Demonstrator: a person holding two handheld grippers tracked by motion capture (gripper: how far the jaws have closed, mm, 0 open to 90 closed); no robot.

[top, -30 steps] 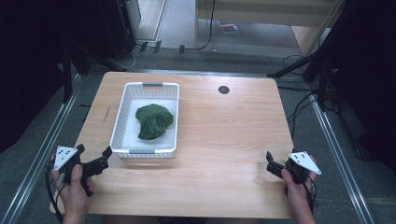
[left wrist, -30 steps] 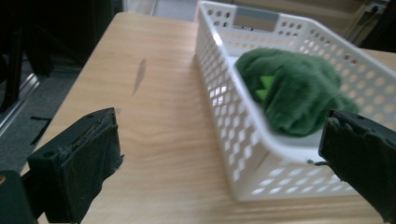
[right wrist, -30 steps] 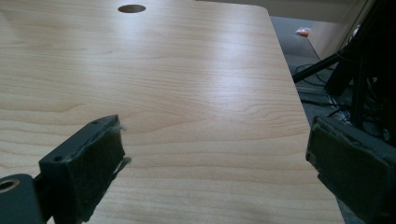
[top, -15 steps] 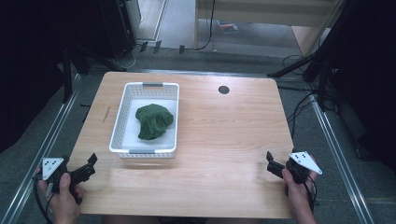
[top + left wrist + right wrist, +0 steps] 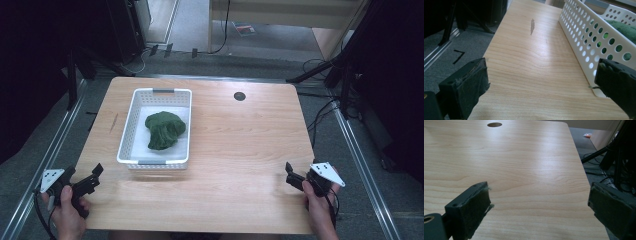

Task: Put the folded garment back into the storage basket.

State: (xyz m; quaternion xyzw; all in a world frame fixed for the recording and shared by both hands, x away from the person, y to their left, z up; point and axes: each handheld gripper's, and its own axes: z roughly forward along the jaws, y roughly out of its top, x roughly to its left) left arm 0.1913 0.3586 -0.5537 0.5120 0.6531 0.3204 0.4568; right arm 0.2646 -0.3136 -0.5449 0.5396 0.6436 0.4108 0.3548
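A white perforated basket (image 5: 153, 163) sits on the left half of the wooden table (image 5: 240, 145), with a crumpled dark green cloth (image 5: 165, 130) lying inside it. My left gripper (image 5: 94, 176) hovers open at the table's near left corner, a little short of the basket's near end. In the left gripper view its jaws (image 5: 542, 67) stand wide apart over bare wood, the basket wall (image 5: 584, 37) and the green cloth (image 5: 624, 27) off to the right. My right gripper (image 5: 289, 176) is open at the near right edge. Its jaws (image 5: 540, 187) frame bare tabletop.
A round cable hole (image 5: 239, 96) is set in the table at the back centre, also seen as the dark hole (image 5: 494, 124). A small dark mark (image 5: 532, 23) lies on the wood left of the basket. Metal rails and cables run along the floor on both sides.
My left gripper has drawn back to the left, toward the table's near left corner and away from the basket. The right gripper has stayed put.
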